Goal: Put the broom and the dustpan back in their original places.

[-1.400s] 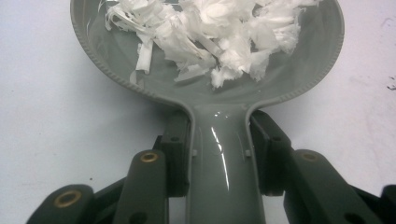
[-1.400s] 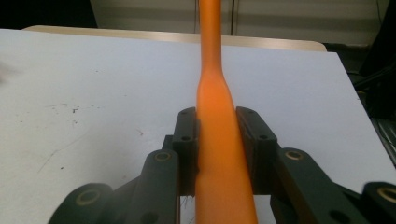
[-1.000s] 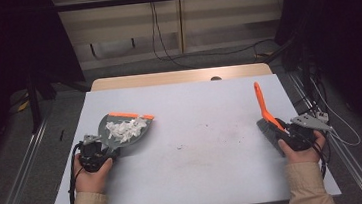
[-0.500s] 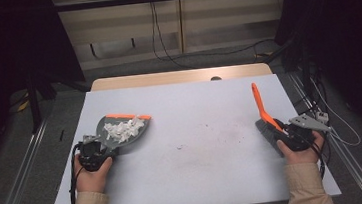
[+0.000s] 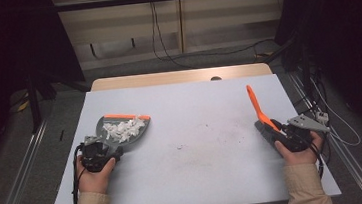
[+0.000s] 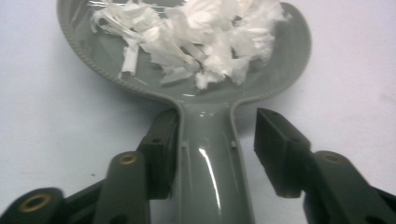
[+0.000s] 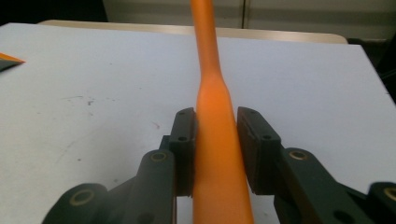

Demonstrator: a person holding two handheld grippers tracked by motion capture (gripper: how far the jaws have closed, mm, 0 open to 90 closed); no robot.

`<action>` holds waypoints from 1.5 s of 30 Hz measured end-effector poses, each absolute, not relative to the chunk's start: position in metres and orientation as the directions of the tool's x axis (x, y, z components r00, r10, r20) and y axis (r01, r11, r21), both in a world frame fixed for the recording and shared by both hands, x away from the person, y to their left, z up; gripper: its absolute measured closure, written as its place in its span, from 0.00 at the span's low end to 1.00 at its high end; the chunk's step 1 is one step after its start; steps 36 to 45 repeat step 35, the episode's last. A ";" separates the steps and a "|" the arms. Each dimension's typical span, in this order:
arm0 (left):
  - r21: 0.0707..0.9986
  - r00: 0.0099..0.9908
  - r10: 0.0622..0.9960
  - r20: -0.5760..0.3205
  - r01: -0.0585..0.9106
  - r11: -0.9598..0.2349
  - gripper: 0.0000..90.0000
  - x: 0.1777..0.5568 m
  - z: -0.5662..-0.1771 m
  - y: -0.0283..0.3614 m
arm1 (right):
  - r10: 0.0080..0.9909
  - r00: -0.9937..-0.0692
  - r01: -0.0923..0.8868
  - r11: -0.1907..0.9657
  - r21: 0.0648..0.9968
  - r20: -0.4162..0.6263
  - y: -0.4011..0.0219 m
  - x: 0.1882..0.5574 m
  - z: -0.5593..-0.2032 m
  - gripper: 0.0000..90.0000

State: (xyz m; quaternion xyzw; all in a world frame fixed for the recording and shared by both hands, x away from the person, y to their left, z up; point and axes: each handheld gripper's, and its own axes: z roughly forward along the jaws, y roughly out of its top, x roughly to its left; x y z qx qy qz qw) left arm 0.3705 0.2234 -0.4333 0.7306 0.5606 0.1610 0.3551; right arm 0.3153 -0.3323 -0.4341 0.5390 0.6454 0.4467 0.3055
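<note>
Since the earlier frames the only real change is at the left gripper (image 5: 104, 152): its jaws have just been opening, and the dustpan's handle is between them. Neither hand has really shifted, and the dustpan sits where it was.

Using the grey dustpan (image 5: 124, 132) as the landmark: it lies flat on the white table (image 5: 201, 180), with its orange front lip on the side away from the person. A heap of white paper scraps (image 5: 121, 130) sits in its scoop. The left gripper is right at the near end of its handle. In the left gripper view one jaw is up against the handle (image 6: 210, 177), while the other stands off it with a clear gap of table showing, so the grip is let go, not clamped. The scraps (image 6: 201, 32) look bunched toward the middle and far side of the scoop.

Way across the table from the dustpan, over to its right, the right gripper (image 5: 276, 133) has the orange brush handle (image 5: 257, 107). That handle sticks up and away from the person at a slant. In the right gripper view both jaws sit snug against the sides of the orange handle (image 7: 215, 140), so it's gripped tight.

Between the dustpan and the brush there are some faint dark smudges (image 5: 207, 135) on the table top.
</note>
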 end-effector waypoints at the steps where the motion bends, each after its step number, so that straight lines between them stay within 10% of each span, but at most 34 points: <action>1: 0.701 0.326 0.930 -0.171 0.703 -0.118 0.54 0.370 -0.433 0.222 | 0.964 -0.244 0.426 0.011 0.905 0.103 -0.331 0.316 -0.434 0.74; 15: 0.797 0.468 0.866 -0.176 0.584 -0.154 0.15 0.352 -0.421 0.224 | 0.922 -0.356 0.401 0.004 0.916 0.152 -0.303 0.314 -0.428 0.42; 26: 0.897 0.644 0.747 -0.167 0.414 -0.156 0.10 0.334 -0.417 0.240 | 0.896 -0.415 0.408 0.024 0.913 0.161 -0.298 0.296 -0.428 0.34; 45: 0.910 0.655 0.733 -0.183 0.395 -0.126 0.09 0.336 -0.419 0.241 | 0.884 -0.444 0.404 0.053 0.913 0.144 -0.299 0.291 -0.432 0.30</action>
